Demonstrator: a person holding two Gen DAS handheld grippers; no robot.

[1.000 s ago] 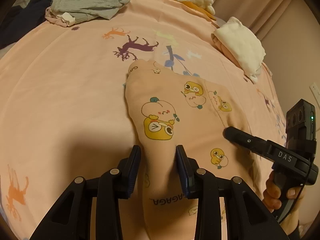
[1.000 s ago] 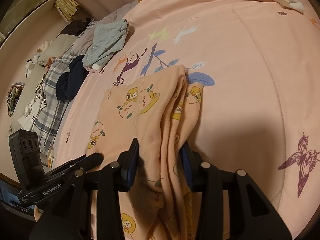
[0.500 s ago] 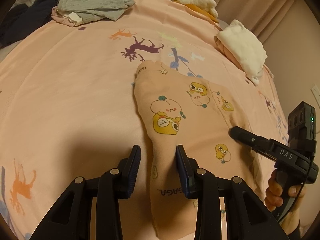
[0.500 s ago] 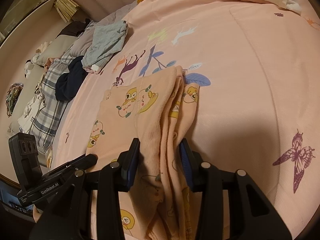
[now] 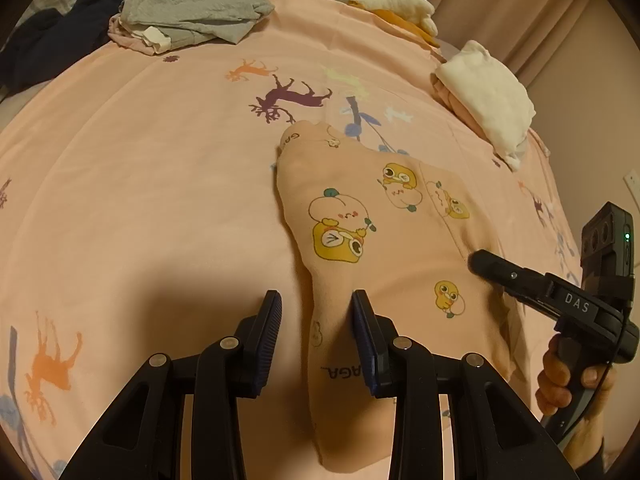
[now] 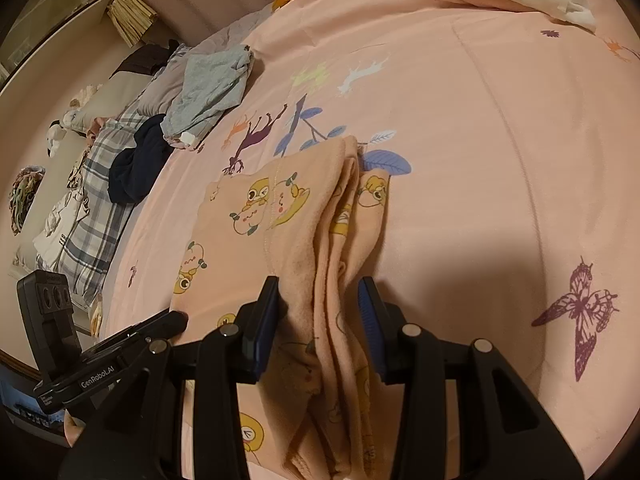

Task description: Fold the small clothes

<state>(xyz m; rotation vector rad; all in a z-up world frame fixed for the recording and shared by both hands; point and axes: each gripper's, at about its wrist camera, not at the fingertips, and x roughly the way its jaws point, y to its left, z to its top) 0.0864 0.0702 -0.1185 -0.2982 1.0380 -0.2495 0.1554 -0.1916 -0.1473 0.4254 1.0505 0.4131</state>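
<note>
A small peach garment (image 5: 384, 236) printed with yellow cartoon ducks lies on the pink bed cover. In the left wrist view my left gripper (image 5: 316, 312) is open, its jaws either side of a narrow folded strip of the garment at its left edge. In the right wrist view my right gripper (image 6: 318, 300) is open around a bunched, layered ridge of the same garment (image 6: 280, 216) at its right edge. The right gripper also shows in the left wrist view (image 5: 520, 280), and the left gripper in the right wrist view (image 6: 132, 336).
The pink bed cover (image 5: 140, 168) has animal prints. A grey folded garment (image 5: 196, 4) and a dark one (image 5: 48, 36) lie at the far left. A white folded pile (image 5: 488, 96) sits at the far right. A plaid cloth (image 6: 96, 200) lies off the bed's left side.
Both grippers have drawn back toward the near side, pulling the garment with them along the bed. The jaws stand the same way.
</note>
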